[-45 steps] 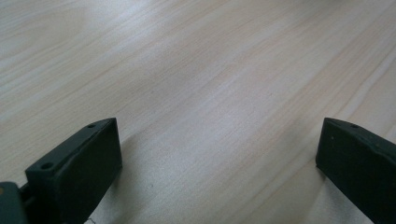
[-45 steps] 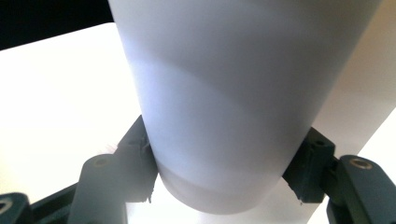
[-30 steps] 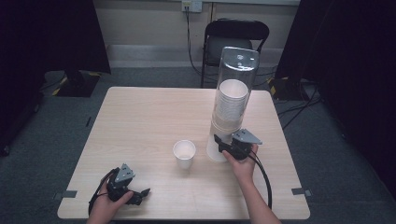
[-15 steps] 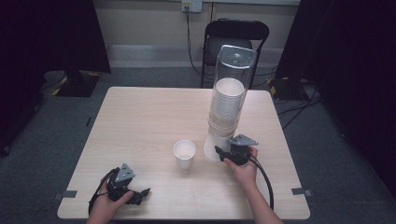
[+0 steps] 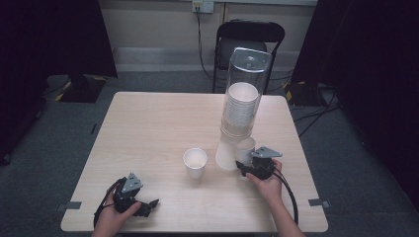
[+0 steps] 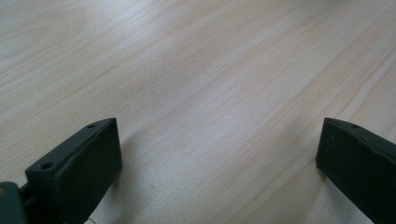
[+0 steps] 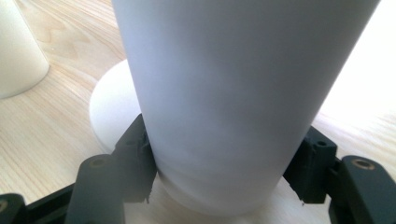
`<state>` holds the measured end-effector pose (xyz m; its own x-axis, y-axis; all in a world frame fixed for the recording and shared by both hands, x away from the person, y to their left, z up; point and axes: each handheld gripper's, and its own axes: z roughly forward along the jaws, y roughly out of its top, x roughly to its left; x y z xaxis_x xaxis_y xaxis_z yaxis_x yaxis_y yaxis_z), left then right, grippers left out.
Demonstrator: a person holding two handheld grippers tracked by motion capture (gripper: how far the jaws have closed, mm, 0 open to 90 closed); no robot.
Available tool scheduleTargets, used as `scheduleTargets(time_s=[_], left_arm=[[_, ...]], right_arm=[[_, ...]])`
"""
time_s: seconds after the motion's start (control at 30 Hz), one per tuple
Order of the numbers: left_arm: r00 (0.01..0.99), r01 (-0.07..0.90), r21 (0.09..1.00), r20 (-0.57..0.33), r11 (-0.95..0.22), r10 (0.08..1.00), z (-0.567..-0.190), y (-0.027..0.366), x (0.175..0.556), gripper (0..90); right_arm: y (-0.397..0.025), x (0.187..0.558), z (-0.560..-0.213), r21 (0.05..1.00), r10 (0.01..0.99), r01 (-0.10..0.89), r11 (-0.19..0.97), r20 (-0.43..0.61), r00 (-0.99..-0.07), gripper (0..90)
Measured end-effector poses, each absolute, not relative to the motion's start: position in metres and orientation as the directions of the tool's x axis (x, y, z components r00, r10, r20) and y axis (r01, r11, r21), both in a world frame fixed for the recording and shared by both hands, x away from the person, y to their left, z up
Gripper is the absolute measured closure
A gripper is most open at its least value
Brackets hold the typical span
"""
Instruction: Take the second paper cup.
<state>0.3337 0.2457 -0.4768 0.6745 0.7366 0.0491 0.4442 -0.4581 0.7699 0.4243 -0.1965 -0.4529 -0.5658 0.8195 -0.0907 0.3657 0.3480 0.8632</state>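
A clear tube dispenser [image 5: 248, 74] stands right of the table's middle, holding a stack of white paper cups [image 5: 240, 111]. Its lowest cup [image 5: 245, 146] hangs out under the stack. My right gripper [image 5: 241, 166] is shut on that cup [image 7: 233, 93], with a jaw pressed on each side, above the dispenser's white base [image 7: 109, 107]. A single white cup [image 5: 195, 163] stands upright on the table left of the dispenser; it also shows as the cup [image 7: 18, 51] at the right gripper view's left edge. My left gripper [image 5: 149, 205] rests open at the front left, with bare wood between its jaws [image 6: 219, 154].
The light wooden table [image 5: 148, 128] has free room across its left and far parts. A black chair [image 5: 249, 37] stands behind the table's far edge. Cables lie on the grey floor at the right.
My right gripper has moved down and toward the person with the lowest cup in it. The left gripper has stayed still.
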Motion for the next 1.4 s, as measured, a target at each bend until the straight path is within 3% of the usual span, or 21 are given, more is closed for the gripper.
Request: scheduleTargets(time_s=[0.77,1.27,1.4], left_arm=[[0.675,0.445,0.768,0.049,-0.46,0.736,-0.477,0.246,0.334,0.0],[0.675,0.445,0.768,0.05,-0.46,0.736,-0.477,0.246,0.334,0.0],[0.676,0.444,0.768,0.051,-0.461,0.736,-0.477,0.246,0.334,0.0]], right_arm=[[-0.245,0.431,-0.453,0.849,0.902,0.449,0.277,-0.069,-0.427,35.2],[-0.246,0.434,-0.454,0.819,0.905,0.49,0.3,-0.081,-0.418,34.2],[-0.247,0.434,-0.454,0.824,0.91,0.488,0.286,-0.073,-0.409,30.2]])
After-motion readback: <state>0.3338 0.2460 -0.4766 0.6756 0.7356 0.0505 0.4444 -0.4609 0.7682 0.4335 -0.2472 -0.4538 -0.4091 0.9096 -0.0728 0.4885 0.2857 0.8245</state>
